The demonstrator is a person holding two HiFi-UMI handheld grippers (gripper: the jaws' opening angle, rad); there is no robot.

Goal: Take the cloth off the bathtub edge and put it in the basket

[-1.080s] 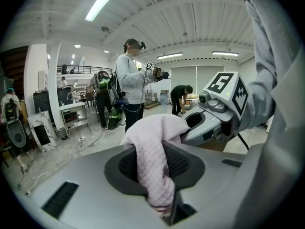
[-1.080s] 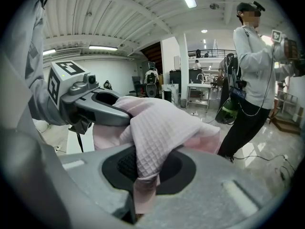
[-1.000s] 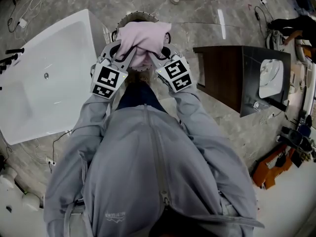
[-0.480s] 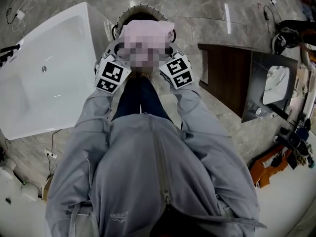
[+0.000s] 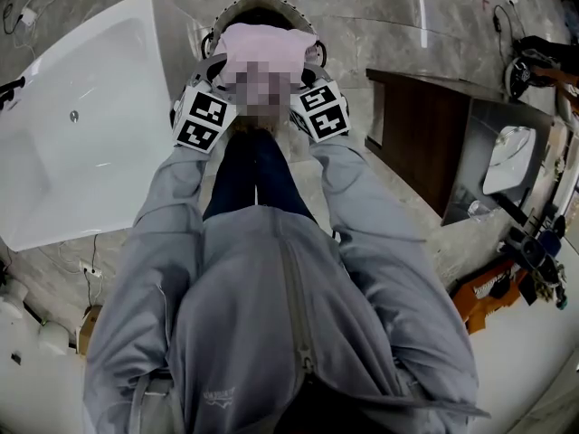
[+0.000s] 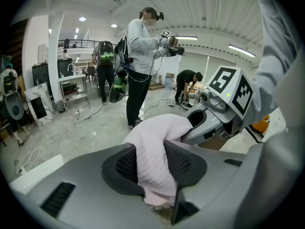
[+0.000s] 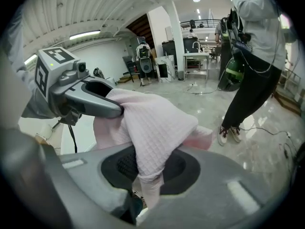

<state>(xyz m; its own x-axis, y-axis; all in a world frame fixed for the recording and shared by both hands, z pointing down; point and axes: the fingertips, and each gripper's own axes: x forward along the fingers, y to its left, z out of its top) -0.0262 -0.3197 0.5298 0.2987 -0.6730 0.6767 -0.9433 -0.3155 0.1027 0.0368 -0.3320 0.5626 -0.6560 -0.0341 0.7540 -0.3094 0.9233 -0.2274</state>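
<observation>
The pink quilted cloth (image 5: 263, 43) hangs bunched over the round basket (image 5: 242, 8), just right of the white bathtub (image 5: 81, 125). My left gripper (image 5: 232, 78) and right gripper (image 5: 296, 78) hold it from either side, close together. In the left gripper view a fold of the cloth (image 6: 153, 151) runs down between the jaws of the left gripper (image 6: 156, 170), which are opening while the pads still touch it. In the right gripper view the right gripper (image 7: 150, 168) is shut on the cloth (image 7: 152, 128). The basket's inside is hidden by the cloth.
A dark vanity cabinet (image 5: 425, 138) with a white sink (image 5: 507, 156) stands to the right. Cables and tools (image 5: 507, 283) lie on the marble floor. Other people (image 6: 140, 61) stand further off in the room.
Both grippers and the cloth have shifted slightly up the picture, further over the basket. The cloth stays held between them.
</observation>
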